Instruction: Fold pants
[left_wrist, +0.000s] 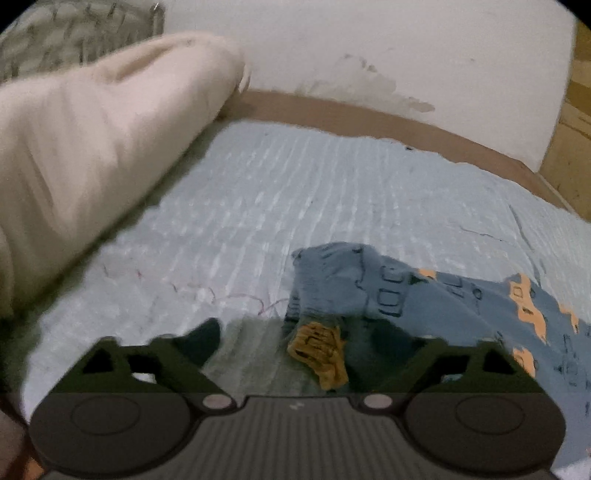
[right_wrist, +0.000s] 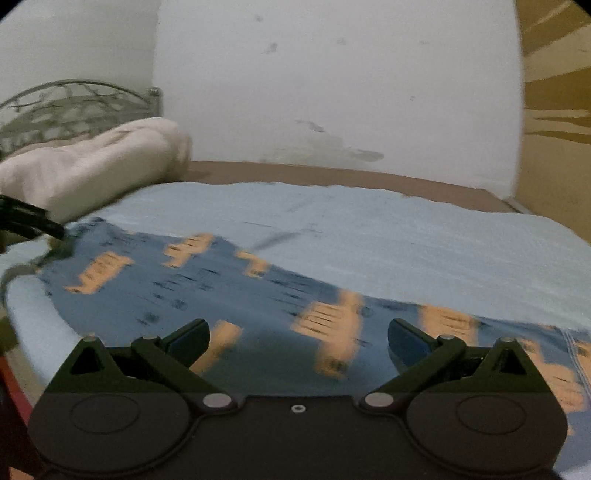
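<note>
The pants (right_wrist: 221, 295) are blue with orange and dark prints and lie spread on a light blue bedspread (right_wrist: 388, 236). In the left wrist view one bunched end of the pants (left_wrist: 369, 291) rises in front of my left gripper (left_wrist: 314, 339), with an orange patch between the wide-apart fingers; the right finger is hidden under the cloth. My right gripper (right_wrist: 299, 336) is open just above the flat middle of the pants. The other gripper (right_wrist: 33, 221) shows at the pants' far left end.
A cream pillow (left_wrist: 92, 147) lies at the head of the bed, also in the right wrist view (right_wrist: 92, 166). A metal headboard (right_wrist: 74, 107) stands behind it. A white wall (right_wrist: 332, 92) runs along the far side, a wooden cabinet (right_wrist: 554, 110) at the right.
</note>
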